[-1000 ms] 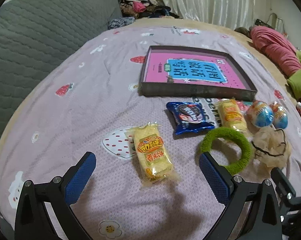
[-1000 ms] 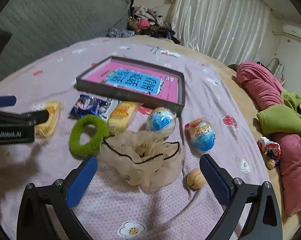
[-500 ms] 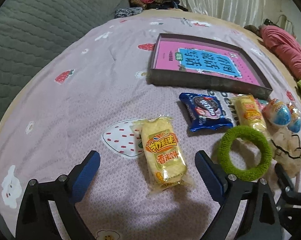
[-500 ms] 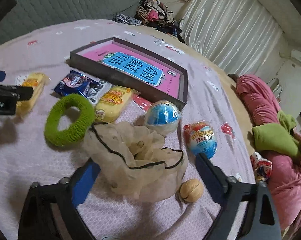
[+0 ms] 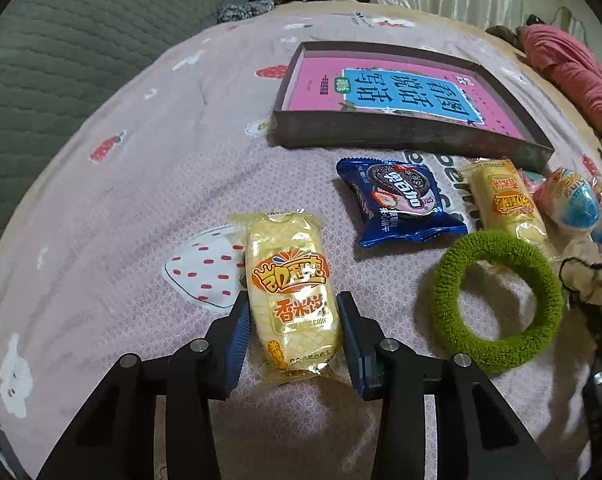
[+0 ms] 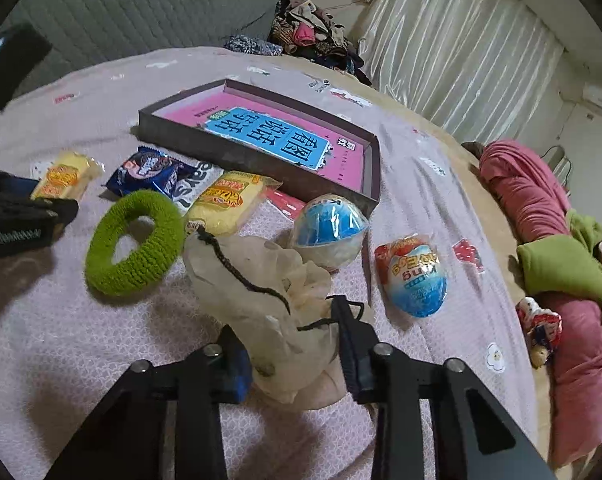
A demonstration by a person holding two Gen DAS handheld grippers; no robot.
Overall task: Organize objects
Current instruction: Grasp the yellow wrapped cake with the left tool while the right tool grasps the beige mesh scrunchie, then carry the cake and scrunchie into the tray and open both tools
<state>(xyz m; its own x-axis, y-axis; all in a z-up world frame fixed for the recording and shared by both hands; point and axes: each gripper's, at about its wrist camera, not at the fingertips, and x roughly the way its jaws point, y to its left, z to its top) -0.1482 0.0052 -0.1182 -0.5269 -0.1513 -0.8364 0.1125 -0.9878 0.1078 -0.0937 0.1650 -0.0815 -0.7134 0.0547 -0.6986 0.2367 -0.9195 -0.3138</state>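
Left gripper (image 5: pixel 295 326): jaws have just been closing; blue pads are pressing both long sides of the yellow rice cake packet (image 5: pixel 291 292).
Rice cake packet: lying flat on the pink bedspread (image 5: pixel 121 200), long axis running away from the camera along the fingers, printed face up, near end between the pads.
Right gripper (image 6: pixel 291 344): jaws have just been closing, now pinching the beige gauze scrunchie (image 6: pixel 269 280), which is bunching up between the pads.
Scrunchie: sitting just beside the green hair ring (image 6: pixel 135 242) and touching the blue toy egg (image 6: pixel 329 232).
Shallow box (image 5: pixel 401 136): lying beyond the snacks.
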